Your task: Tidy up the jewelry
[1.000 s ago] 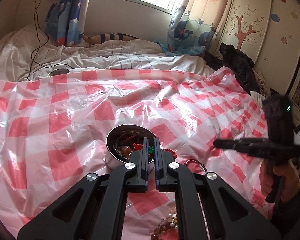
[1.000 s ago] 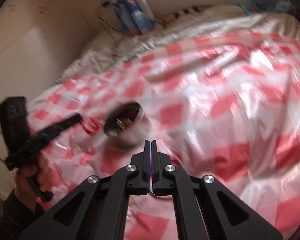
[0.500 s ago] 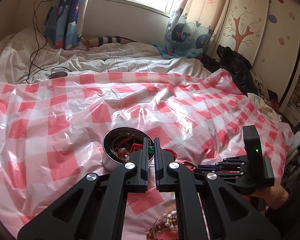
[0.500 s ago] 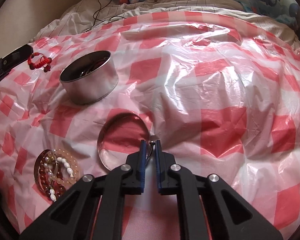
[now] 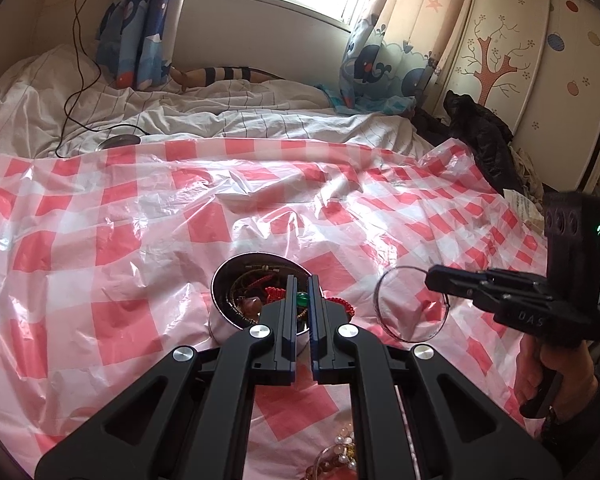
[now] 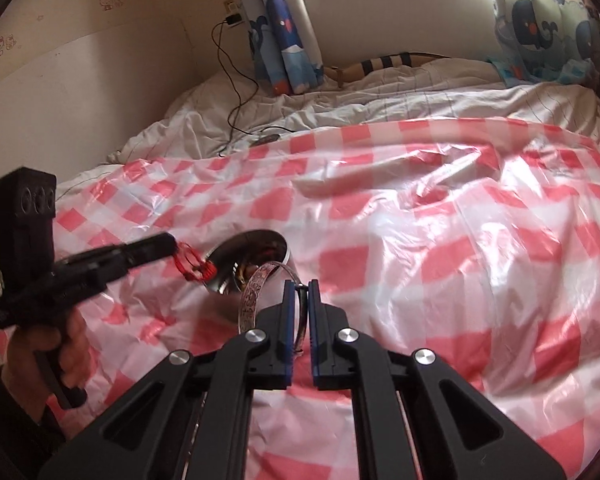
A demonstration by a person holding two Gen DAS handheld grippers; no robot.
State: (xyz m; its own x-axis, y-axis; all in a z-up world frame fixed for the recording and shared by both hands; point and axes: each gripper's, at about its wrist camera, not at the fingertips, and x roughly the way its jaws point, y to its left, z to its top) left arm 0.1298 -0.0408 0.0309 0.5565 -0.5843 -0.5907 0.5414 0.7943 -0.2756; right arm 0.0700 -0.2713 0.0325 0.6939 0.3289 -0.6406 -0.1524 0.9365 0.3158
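Carrying silver bangle [image 5: 411,305] clamped in right gripper [image 6: 299,285] toward metal tin [image 5: 256,280], while left gripper [image 5: 301,280], seemingly pinching red beaded bracelet [image 6: 192,265], hovering beside the rim for dropping it inside.

Sheet [image 5: 140,248] — red-white check

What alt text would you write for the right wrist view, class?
The right gripper pinches a silver bangle above a pink checked sheet, near a round tin. At left, the left gripper holds a red bracelet.
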